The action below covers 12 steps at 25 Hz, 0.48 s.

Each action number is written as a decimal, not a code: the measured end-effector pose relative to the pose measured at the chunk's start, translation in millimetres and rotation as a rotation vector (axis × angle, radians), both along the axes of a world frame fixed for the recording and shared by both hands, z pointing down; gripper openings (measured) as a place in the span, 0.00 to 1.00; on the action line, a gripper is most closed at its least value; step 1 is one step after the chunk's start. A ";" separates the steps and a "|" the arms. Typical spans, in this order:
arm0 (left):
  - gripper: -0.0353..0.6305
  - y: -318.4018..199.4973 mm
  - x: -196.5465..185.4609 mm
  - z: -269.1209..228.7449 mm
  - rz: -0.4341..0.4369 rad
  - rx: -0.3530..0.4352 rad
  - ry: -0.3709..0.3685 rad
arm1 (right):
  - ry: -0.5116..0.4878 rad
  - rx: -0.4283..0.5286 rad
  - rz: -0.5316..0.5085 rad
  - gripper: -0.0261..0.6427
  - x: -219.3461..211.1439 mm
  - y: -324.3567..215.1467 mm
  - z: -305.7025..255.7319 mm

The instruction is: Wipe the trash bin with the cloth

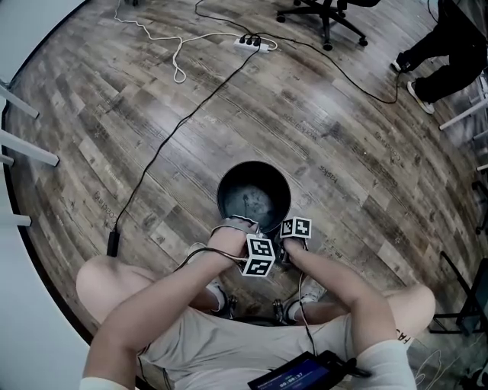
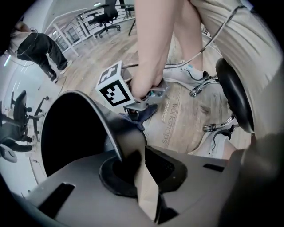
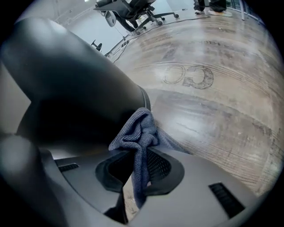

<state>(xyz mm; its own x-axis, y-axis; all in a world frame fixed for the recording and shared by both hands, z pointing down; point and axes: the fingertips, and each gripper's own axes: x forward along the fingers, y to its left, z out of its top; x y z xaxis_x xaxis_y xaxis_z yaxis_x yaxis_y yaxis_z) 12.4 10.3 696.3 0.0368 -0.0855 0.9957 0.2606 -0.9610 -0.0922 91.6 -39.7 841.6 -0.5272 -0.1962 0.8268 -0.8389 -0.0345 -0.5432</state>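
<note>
Trash bin [image 1: 229,177] stands upright on the floor, long axis vertical. The left claw [image 2: 137,168] is closed on the bin's near rim, with the wall pinched between its pads. The right claw [image 3: 140,170], just beside it on the bin's outer side, is clamped on the bunched cloth [image 3: 137,133], which appears to touch the outer wall just under the rim. Judgement: the wipe follows that wall, and the right claw does the work.

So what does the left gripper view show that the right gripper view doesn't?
Left gripper view only: the left gripper shut on the trash bin rim, the bin's dark inside, the right gripper with its marker cube, the person's shoes. Right gripper view only: the cloth pinched between the right gripper's jaws, at the bin's outer wall. Both: the bin, wood floor, office chairs.
</note>
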 end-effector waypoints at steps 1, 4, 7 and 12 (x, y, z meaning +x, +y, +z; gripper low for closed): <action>0.12 0.8 0.4 0.2 -0.007 -0.007 0.009 | 0.001 0.009 0.009 0.13 0.4 -0.5 4.9; 0.18 4.0 5.0 -5.5 -0.037 -0.042 0.055 | 0.021 0.003 -0.011 0.13 3.7 1.8 2.0; 0.24 8.0 13.2 -21.6 -0.070 -0.081 0.120 | 0.049 -0.011 -0.045 0.13 18.0 -0.6 -24.8; 0.32 8.6 13.5 -45.9 -0.073 -0.061 0.161 | 0.088 0.072 -0.072 0.13 55.2 -22.5 -107.0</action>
